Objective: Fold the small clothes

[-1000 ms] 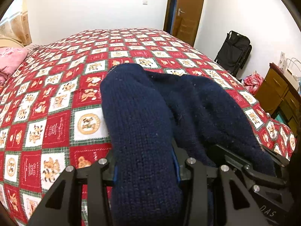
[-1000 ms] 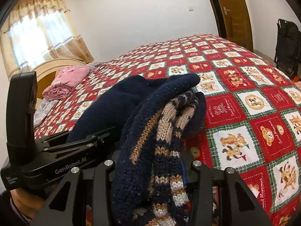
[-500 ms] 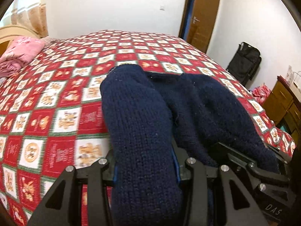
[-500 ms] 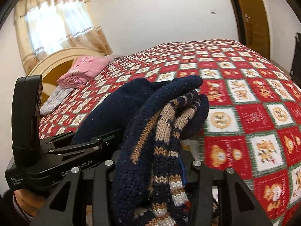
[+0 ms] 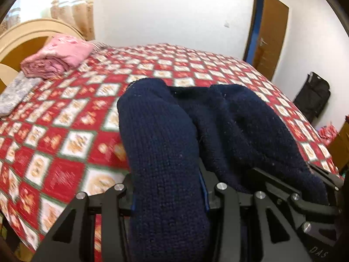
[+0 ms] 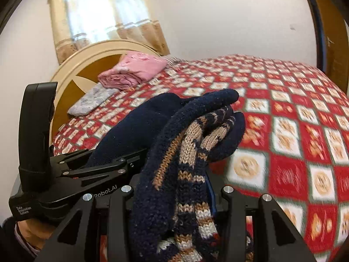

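We hold the navy sweater (image 5: 165, 157) above the bed (image 5: 65, 118), left gripper (image 5: 168, 198) and right gripper (image 6: 174, 198) each clamped on it. It looks thick, soft and floppy, so hems give the firmest hold.

A bed (image 5: 174, 69) is carrying everything here, and a red quilt (image 6: 294, 113) with white teddy-bear squares edged in green is covering its whole top. At the far left corner, against the cream and brown headboard (image 6: 91, 65), a folded pink cloth bundle (image 5: 59, 56) is lying on the quilt. Just nearer than that bundle, a pale grey floral cloth (image 6: 93, 98) is lying flat along the left edge, touching the pink bundle's near side. The quilt's pattern is showing blurred toward the near side.
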Tool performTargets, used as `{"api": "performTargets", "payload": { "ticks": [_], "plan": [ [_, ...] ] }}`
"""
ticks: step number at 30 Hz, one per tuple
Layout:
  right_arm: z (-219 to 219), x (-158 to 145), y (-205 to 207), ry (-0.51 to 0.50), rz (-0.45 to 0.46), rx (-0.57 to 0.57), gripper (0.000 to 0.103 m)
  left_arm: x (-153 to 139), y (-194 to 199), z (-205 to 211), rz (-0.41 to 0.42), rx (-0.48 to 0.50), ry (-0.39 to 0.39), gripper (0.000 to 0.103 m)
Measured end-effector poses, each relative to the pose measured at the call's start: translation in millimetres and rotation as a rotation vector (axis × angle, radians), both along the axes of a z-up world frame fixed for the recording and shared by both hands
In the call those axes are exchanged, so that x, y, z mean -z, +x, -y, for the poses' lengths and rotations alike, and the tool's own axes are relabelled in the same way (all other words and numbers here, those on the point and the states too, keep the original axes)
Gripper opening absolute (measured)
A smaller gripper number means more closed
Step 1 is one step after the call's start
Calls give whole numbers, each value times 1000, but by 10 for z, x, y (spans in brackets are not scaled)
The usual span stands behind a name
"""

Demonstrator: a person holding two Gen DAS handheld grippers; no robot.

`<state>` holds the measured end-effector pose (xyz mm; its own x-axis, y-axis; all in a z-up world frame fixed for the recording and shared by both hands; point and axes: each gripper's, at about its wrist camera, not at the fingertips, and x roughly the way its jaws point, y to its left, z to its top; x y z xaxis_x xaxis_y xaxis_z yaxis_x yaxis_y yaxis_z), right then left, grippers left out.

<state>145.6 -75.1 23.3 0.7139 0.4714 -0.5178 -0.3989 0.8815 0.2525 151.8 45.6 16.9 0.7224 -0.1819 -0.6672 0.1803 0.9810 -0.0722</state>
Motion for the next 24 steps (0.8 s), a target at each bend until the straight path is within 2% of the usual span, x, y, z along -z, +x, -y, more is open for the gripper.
{"api": "performTargets", "payload": {
  "ticks": [5,9,12,15,16,17,19,20,22,24],
  "plan": [
    [-112,-31,438,61,52,9,43,-113,375,-135,50,-33,28,43],
    [-87,176,776,102,39,61,43,-6,696,-148,62,-23,63,43],
    [-60,429,1032,53,6,105,43,242,936,-125,16,-10,60,43],
    [-39,702,1254,-5,-85,133,43,583,1126,-66,-80,5,72,43],
    [-3,809,1295,-30,-102,151,43,706,1173,-64,-119,-11,86,45],
    [61,861,1303,-12,-105,144,43,773,1183,-95,-126,-34,94,52],
    [163,912,1309,38,-127,141,45,793,1129,-216,-115,-43,22,58],
    [188,930,1322,50,-137,140,47,789,1117,-250,-117,-44,20,64],
    [224,942,1328,65,-159,127,51,743,1065,-287,-110,-49,57,70],
    [298,914,1275,86,-178,117,51,676,971,-343,-85,-53,89,71]
  ]
}}
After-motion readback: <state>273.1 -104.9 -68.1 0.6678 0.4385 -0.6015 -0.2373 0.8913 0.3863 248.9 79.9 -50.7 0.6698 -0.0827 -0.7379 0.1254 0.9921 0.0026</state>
